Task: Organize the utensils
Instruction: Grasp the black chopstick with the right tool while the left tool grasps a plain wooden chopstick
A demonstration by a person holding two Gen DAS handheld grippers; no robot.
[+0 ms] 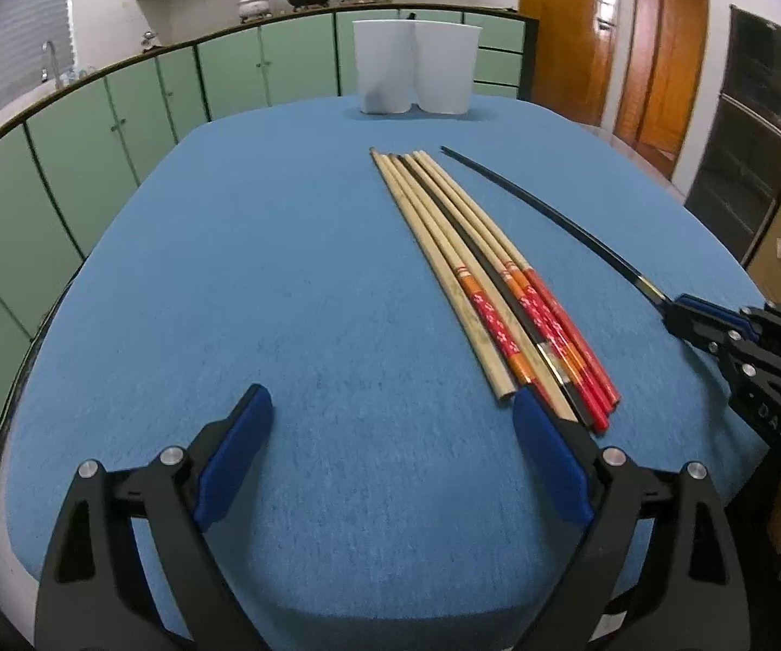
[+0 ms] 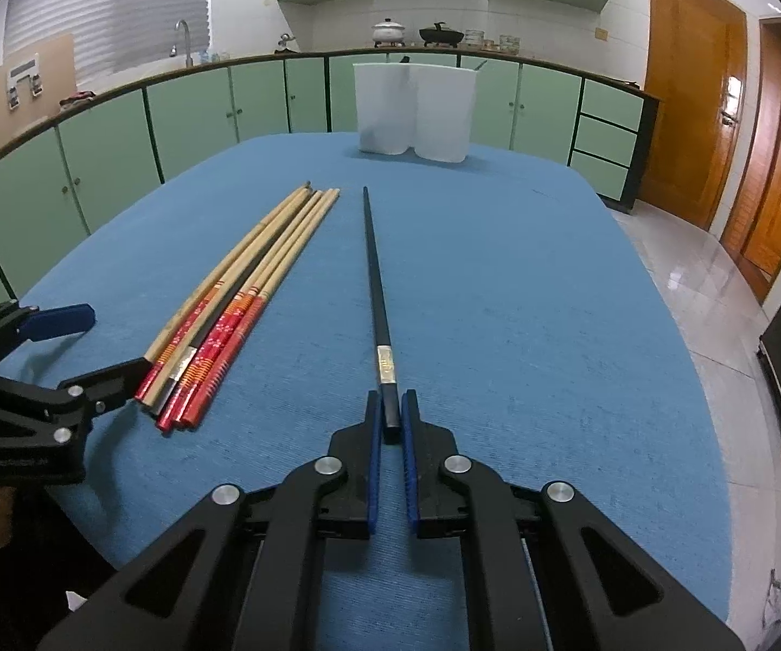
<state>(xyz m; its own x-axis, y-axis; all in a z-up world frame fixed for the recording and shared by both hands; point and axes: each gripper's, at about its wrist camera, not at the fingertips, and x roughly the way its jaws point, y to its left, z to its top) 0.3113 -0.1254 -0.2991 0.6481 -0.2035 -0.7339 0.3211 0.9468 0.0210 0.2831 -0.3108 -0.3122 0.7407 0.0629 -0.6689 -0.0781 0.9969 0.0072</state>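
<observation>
A bundle of several chopsticks (image 1: 477, 271), bamboo with red and orange handles and one black among them, lies on the blue table (image 1: 255, 271). My left gripper (image 1: 390, 412) stands open, its right finger just beside the bundle's near ends. A single black chopstick (image 2: 377, 293) lies apart to the right, and my right gripper (image 2: 390, 412) is shut on its near end. That gripper (image 1: 678, 309) also shows at the right edge of the left wrist view. A white two-compartment holder (image 1: 415, 68) stands at the table's far edge.
The bundle (image 2: 238, 298) lies left of the black chopstick in the right wrist view, with my open left gripper (image 2: 114, 342) at its near ends. Green kitchen cabinets (image 2: 228, 103) run behind the table (image 2: 526, 298). A wooden door (image 2: 689, 92) is at the right.
</observation>
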